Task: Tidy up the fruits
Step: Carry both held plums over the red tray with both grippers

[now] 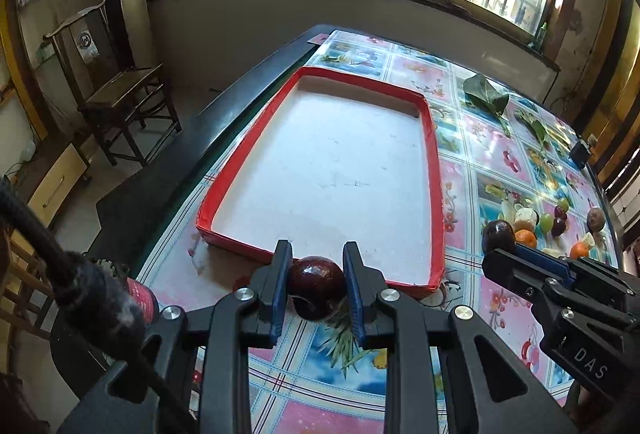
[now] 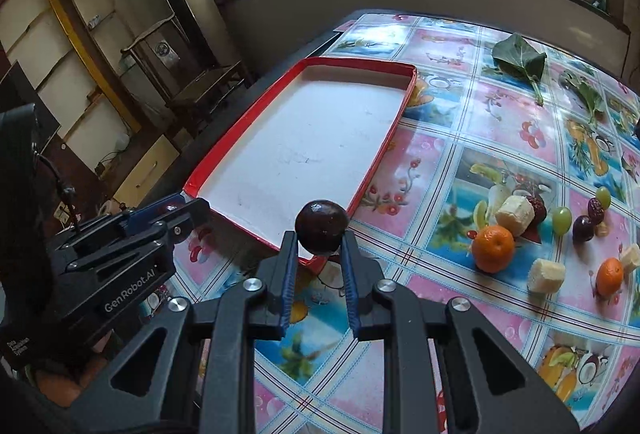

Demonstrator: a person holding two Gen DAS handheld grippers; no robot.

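Note:
My left gripper is shut on a dark red round fruit, held just in front of the near edge of a shallow red-rimmed tray with a bare white floor. My right gripper is shut on a second dark round fruit beside the tray's near right corner. In the left wrist view the right gripper shows at the right with its dark fruit. The left gripper's body shows at the left of the right wrist view.
On the patterned tablecloth to the right lie two oranges, white banana pieces, green grapes and dark grapes. Green leaves lie at the far side. A wooden chair stands left of the table.

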